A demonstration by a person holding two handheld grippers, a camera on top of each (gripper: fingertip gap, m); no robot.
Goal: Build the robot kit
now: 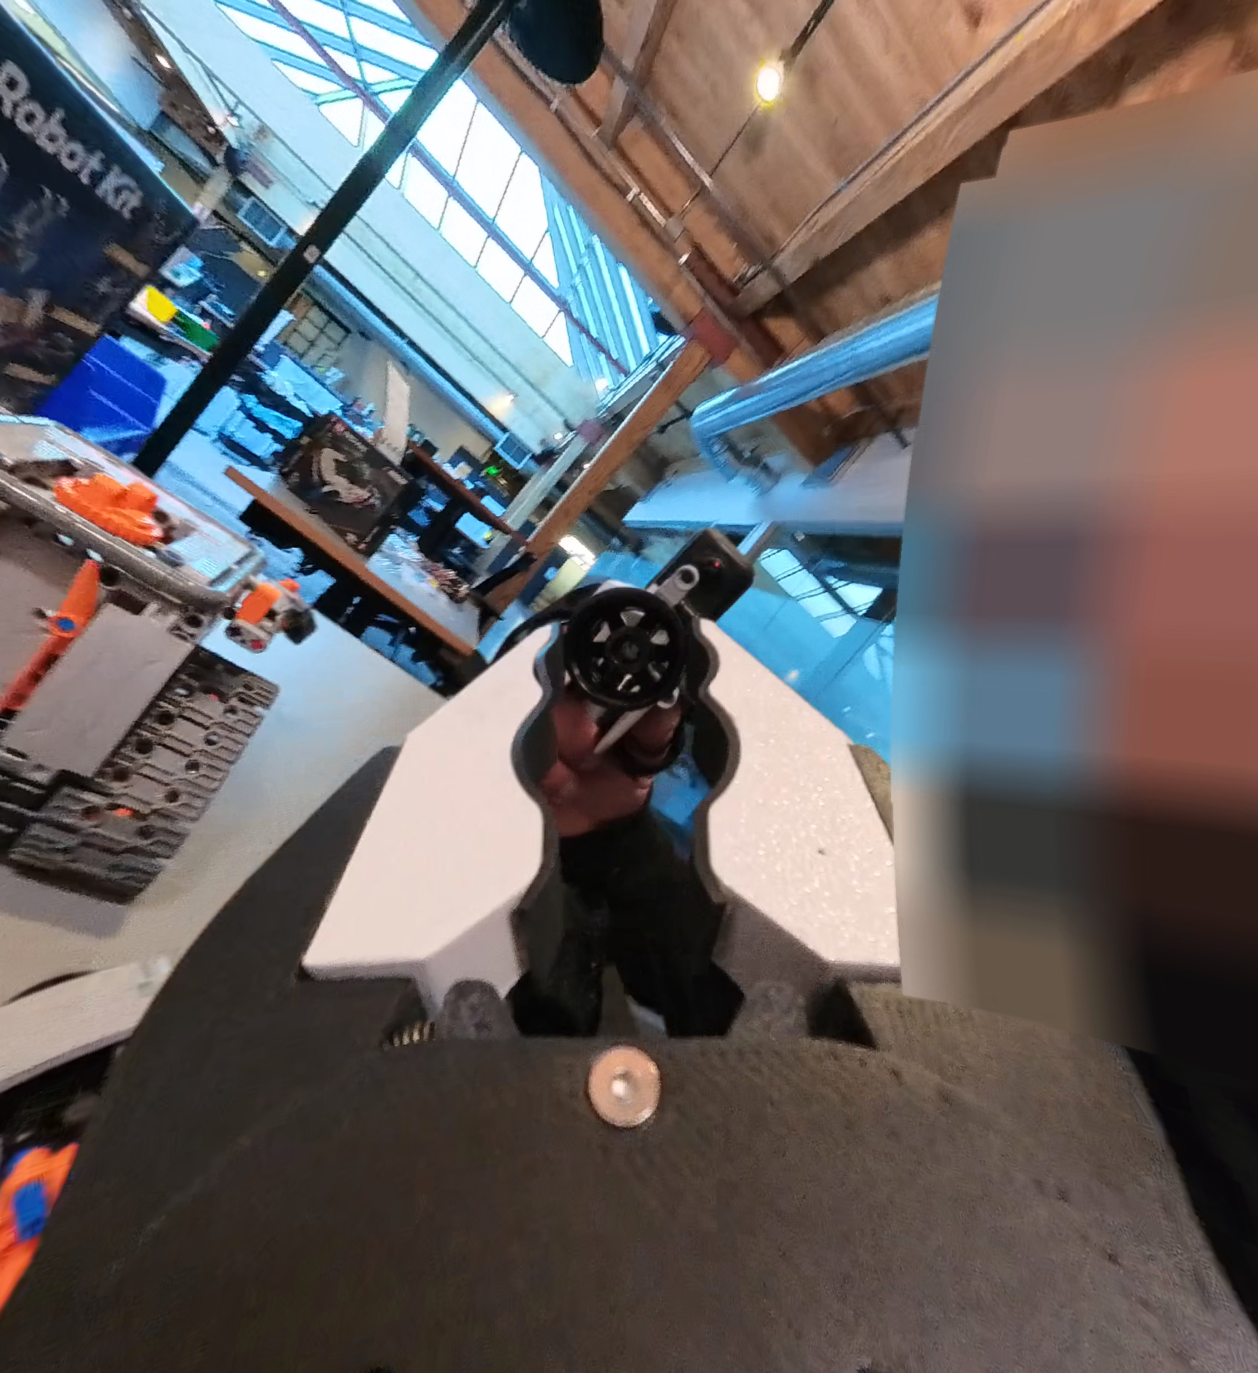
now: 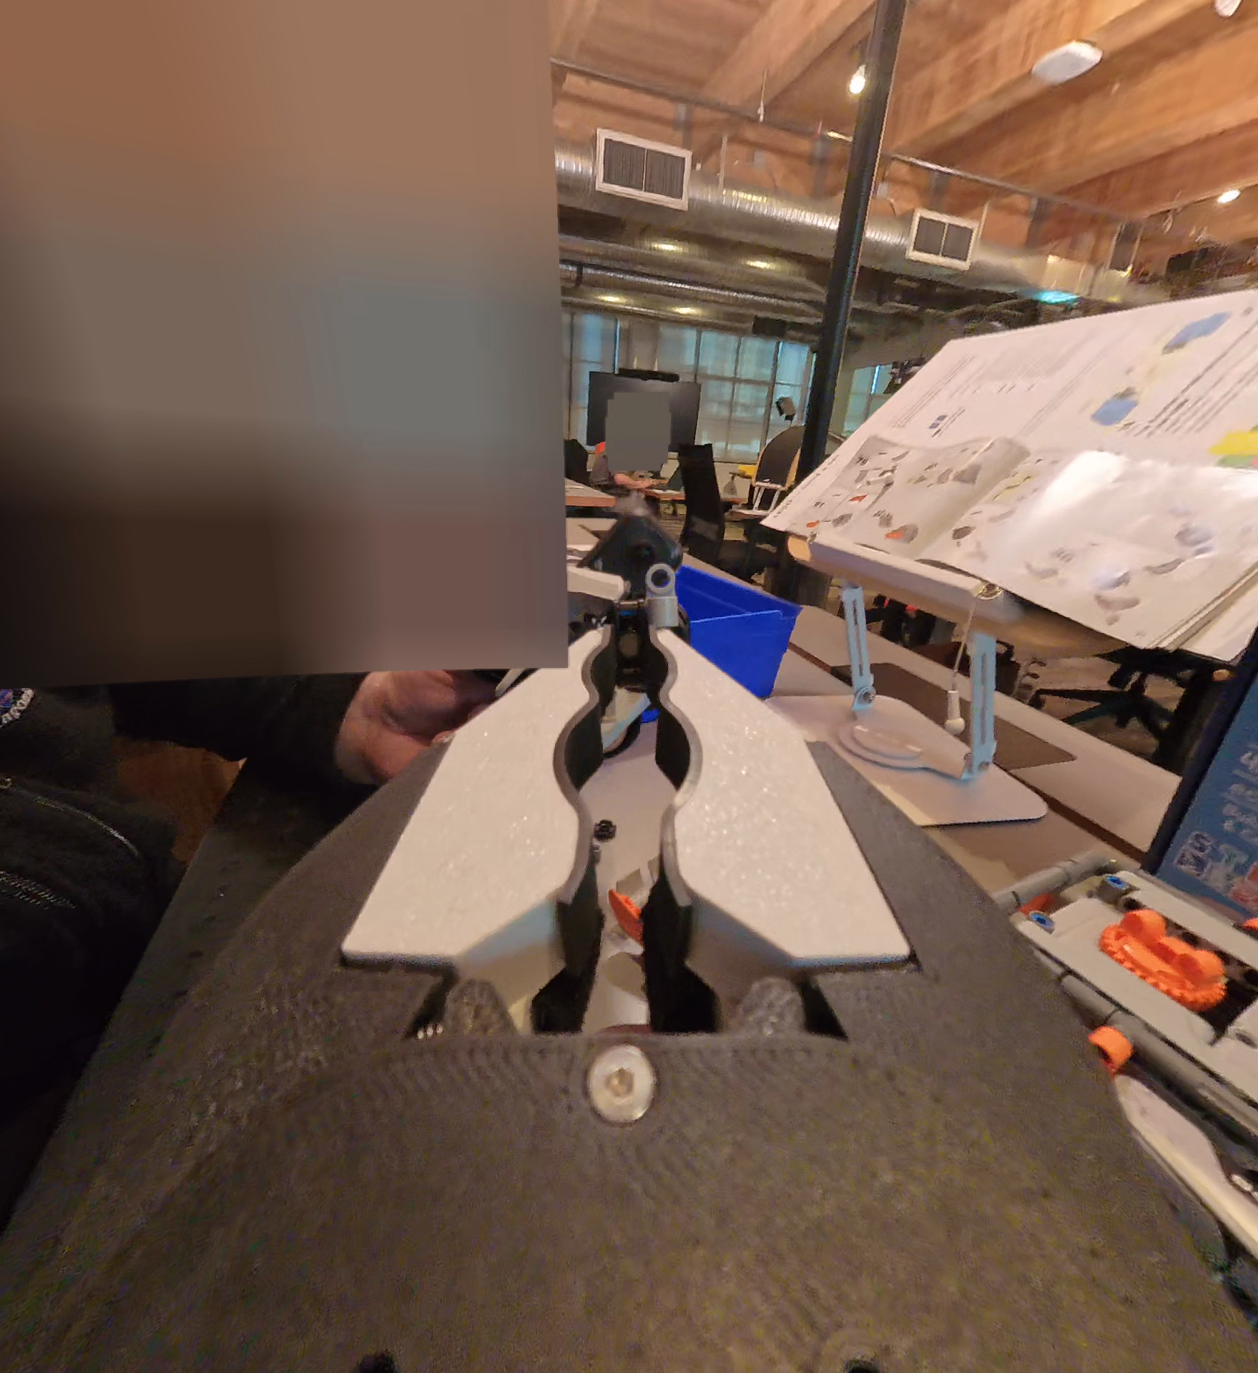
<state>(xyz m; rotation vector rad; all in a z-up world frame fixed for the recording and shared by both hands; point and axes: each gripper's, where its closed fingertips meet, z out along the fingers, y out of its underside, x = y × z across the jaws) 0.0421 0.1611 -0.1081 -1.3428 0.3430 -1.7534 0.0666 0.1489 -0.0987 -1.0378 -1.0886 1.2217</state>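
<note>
Between my left gripper [image 1: 626,661] fingers sits a pinched black wheel [image 1: 624,654] – right gripper [image 2: 629,639] clamps its grey connector [image 2: 659,594]; twisting may pop it loose

Matt plastic claws, glossy little wheel

The left claw [image 1: 626,661] has grainy white fingers [image 1: 782,802] on a rough, dark, printed-looking body, clamping a glossy black plastic wheel [image 1: 626,646]. At 3 o'clock from the right claw [image 2: 629,646] sit a smooth metal stand [image 2: 930,750] (shiny paper pages [image 2: 1057,475] above) and a glossy blue bin [image 2: 737,631].
</note>
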